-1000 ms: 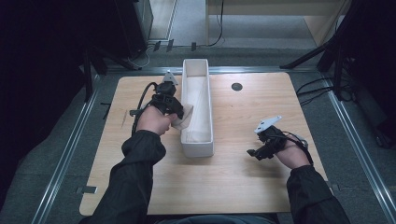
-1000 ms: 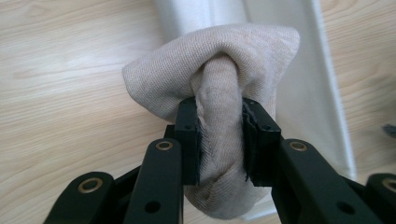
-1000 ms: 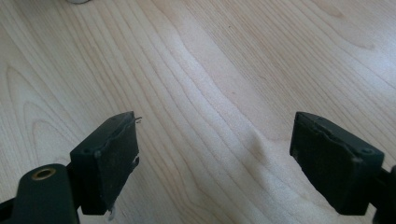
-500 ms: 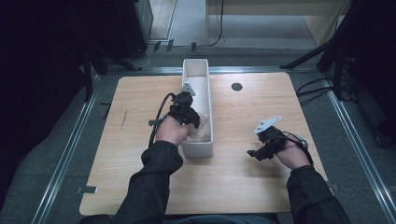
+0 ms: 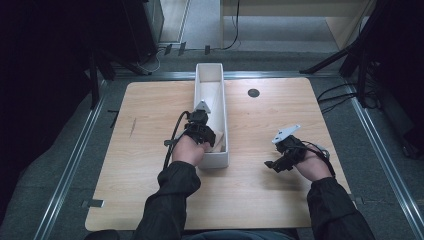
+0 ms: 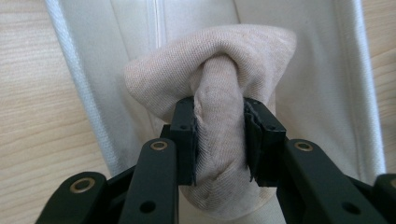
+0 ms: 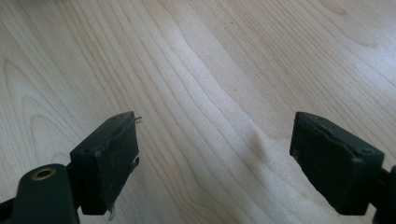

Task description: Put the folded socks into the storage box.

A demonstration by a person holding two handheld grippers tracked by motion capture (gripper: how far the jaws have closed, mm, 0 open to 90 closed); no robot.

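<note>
1. Left tongs: clenched on a bunched beige cloth, gripped across a rolled fold between the two black jaws. In the high view these tongs sit at the near end of the long white tray, centre of the frame

2. Location of the cloth: held above or just inside the tray's near end; whether it touches the tray floor cannot be told. A second pale piece lies farther up the tray, towards the upper centre of the frame

3. Right tongs: released, jaws spread wide over bare wood, holding nothing. In the high view they rest at lower right of the surface, well apart from the tray

4. Step in hand, judged: placing the cloth into the tray. To do it well, keep the bundle centred between the tray's side walls, lower until it rests on the floor, then let go and lift straight up so the fold does not snag on the jaw pads

5. Obstructions: the tray walls are close on both sides of the bundle, at left and right of the left gripper view; a sideways drift risks draping cloth over the rim or nudging the tray

6. Surroundings: a dark round fitting sits in the surface at upper centre-right, clear of the work. Cables lie off the surface at upper right and do not interfere
</note>
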